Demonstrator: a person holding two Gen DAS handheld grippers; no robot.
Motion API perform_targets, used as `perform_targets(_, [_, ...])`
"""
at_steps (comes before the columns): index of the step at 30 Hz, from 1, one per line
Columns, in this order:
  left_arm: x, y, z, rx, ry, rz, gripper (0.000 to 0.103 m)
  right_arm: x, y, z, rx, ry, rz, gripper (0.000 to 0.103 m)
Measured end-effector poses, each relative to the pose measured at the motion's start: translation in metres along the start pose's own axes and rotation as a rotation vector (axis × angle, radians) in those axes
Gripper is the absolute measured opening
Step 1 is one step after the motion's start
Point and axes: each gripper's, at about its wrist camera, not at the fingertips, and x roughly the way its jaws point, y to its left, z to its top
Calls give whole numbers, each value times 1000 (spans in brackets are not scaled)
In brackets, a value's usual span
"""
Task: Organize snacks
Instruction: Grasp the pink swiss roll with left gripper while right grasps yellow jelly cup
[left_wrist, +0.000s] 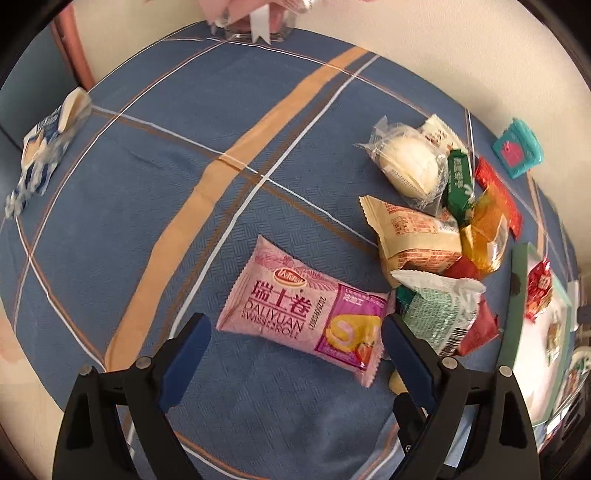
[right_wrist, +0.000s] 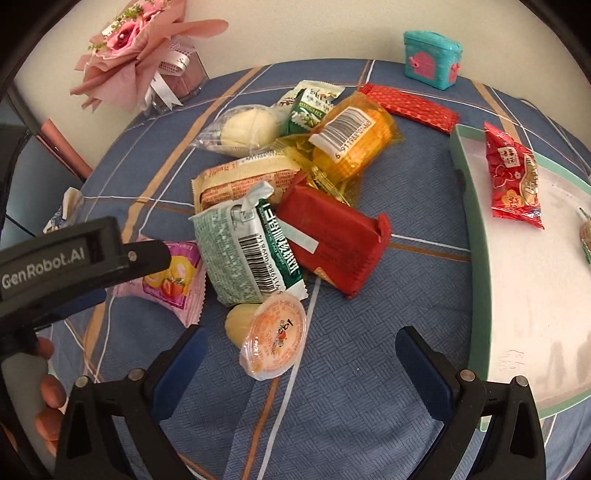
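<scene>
Both claws (left_wrist: 295, 328) (right_wrist: 301, 347) gape empty over snacks, possibly above the Swiss roll (left_wrist: 303, 314).

A pink paper-wrapped bouquet (right_wrist: 136, 40) with white ribbon stood in a clear glass holder at the upper left of the right wrist view, a small teal box (right_wrist: 432, 59) with pink trim sat at the upper right, and a blue checked tablecloth (left_wrist: 147, 192) covered the table.

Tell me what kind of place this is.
Probably a home, at a table: a blue plaid tablecloth, a pink flower bouquet by the wall, and a teal toy chest beside the snack pile.
</scene>
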Motion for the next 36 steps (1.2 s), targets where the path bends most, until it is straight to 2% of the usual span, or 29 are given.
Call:
perform_targets(6, [7, -9, 9, 96, 3, 37, 94, 12, 14, -2, -32, 18, -21, 102])
perform_targets(12, [11, -17, 19, 127, 8, -11, 94, 22, 30, -1, -67, 19, -47, 97])
perform_targets(18, [22, -19, 20, 114, 21, 8, 94, 24, 40, -3, -86, 9, -59, 83])
perform_targets(23, [31, -22, 22, 103, 24, 6, 94, 21, 36, -4, -60, 10, -29, 75])
perform_targets(29, [33, -26, 23, 104, 29, 22, 93, 16, 29, -3, -29, 14, 10, 58])
perform_targets(32, [31, -27, 20, 104, 34, 26, 90, 17, 23, 0, -9, 19, 26, 49])
perform_targets(36, [20, -24, 6, 118, 28, 29, 82, 15, 15, 3, 13, 24, 33, 47])
